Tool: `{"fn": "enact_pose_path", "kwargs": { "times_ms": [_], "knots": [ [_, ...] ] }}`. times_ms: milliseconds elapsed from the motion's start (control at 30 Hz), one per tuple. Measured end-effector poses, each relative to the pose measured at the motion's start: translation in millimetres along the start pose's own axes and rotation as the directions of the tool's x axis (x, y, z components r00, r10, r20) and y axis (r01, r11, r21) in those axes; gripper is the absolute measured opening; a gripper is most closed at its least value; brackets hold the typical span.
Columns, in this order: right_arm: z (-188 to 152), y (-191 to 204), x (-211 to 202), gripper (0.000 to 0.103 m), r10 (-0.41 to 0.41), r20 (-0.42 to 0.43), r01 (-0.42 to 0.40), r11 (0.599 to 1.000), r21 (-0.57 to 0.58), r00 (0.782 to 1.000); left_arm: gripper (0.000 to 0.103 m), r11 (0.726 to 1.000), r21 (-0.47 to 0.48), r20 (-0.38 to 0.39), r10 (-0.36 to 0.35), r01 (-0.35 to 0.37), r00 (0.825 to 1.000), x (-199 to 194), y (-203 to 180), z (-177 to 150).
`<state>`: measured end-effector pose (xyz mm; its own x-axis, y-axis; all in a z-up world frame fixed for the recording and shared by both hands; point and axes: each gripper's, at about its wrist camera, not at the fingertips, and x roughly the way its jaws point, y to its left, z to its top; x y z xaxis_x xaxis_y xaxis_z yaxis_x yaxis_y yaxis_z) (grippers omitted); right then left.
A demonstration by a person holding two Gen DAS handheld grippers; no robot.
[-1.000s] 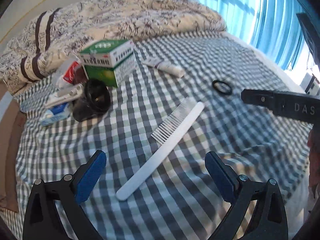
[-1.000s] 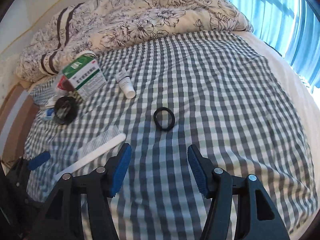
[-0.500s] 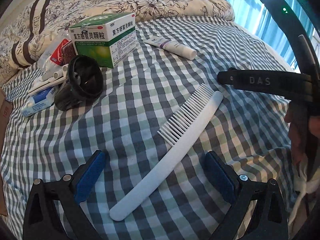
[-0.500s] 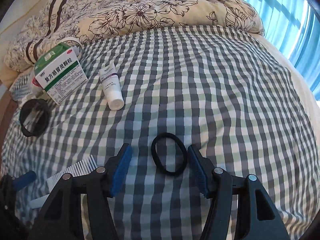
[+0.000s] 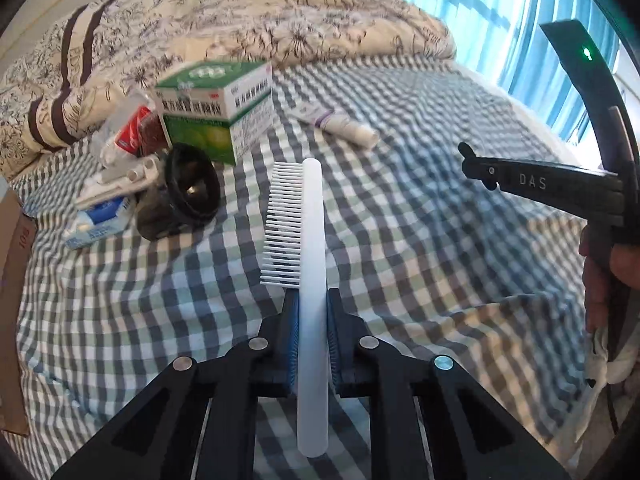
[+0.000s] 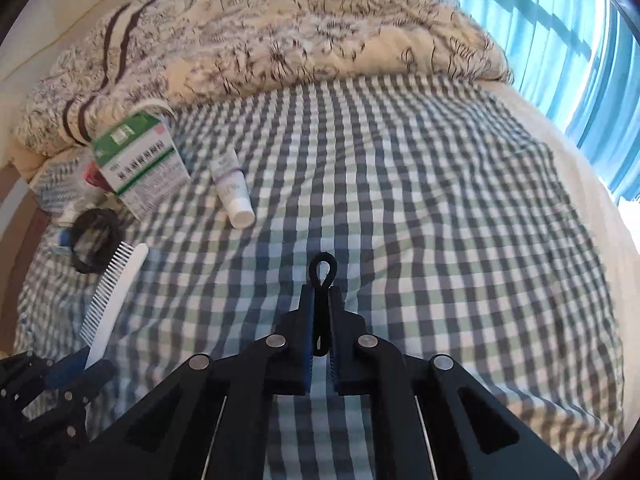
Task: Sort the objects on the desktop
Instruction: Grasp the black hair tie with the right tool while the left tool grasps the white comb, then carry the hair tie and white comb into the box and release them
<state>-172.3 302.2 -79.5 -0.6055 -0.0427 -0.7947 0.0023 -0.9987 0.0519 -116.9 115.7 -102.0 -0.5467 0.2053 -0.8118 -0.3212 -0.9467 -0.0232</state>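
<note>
Over a bed spread with a rumpled gray-and-white checked sheet, the left gripper clamps its blue-padded fingers on the smooth handle of a long white plastic comb, teeth to the left. The right gripper pinches a thin black elastic hair tie into a narrow loop. Behind, a green-and-white cardboard box and a small white tube lie near a floral quilt.

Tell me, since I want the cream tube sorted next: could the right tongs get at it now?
Probably not yet: the right tongs are shut on the black hair tie. The way to the white tube looks free, over bare checked sheet.
</note>
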Motion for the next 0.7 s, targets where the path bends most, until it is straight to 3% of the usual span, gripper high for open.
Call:
{"fn": "enact_pose_path", "kwargs": {
  "times_ms": [367,700],
  "knots": [
    [-7.8,5.2,-58.6,0.006,0.016,0.039,-0.016,1.0,0.008,0.999,0.013,0.999,-0.03,0.058,0.031,-0.029,0.998,-61.0,4.7,8.9],
    [-32.0,39.9,-113.7,0.006,0.077,0.052,-0.076,0.997,-0.015,0.996,0.013,0.991,-0.118,0.059,0.074,-0.067,0.996,-107.8,40.4,-4.8]
  ]
}}
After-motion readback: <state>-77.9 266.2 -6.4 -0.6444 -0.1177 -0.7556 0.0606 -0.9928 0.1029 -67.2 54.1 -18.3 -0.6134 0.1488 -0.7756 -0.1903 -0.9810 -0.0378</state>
